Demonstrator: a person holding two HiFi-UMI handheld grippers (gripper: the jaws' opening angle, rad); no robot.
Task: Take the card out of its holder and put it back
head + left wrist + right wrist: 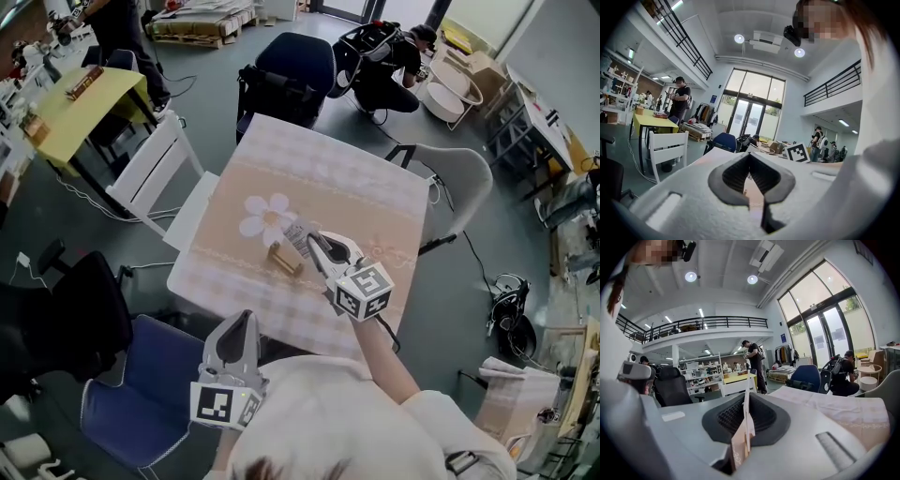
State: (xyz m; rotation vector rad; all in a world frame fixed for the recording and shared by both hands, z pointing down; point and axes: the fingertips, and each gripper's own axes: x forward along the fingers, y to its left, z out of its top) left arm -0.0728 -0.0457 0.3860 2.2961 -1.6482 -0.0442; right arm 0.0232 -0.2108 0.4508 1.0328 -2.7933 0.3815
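Observation:
A small wooden card holder [283, 260] lies on the flower-patterned tablecloth [328, 178] in the head view. Just right of and above it, my right gripper [309, 242] is shut on a pale card [297, 234]. The right gripper view shows that card [743, 437] edge-on, pinched upright between the dark pads [766, 420]. My left gripper [246, 321] hovers at the table's near edge, short of the holder. Its jaws [750, 159] are closed together and hold nothing.
A white slatted chair [155, 173] stands at the table's left and a grey chair [459, 173] at its right. A blue chair [141, 394] is near me, and a dark office chair [295, 66] lies beyond. A yellow table [84, 103] and people stand farther off.

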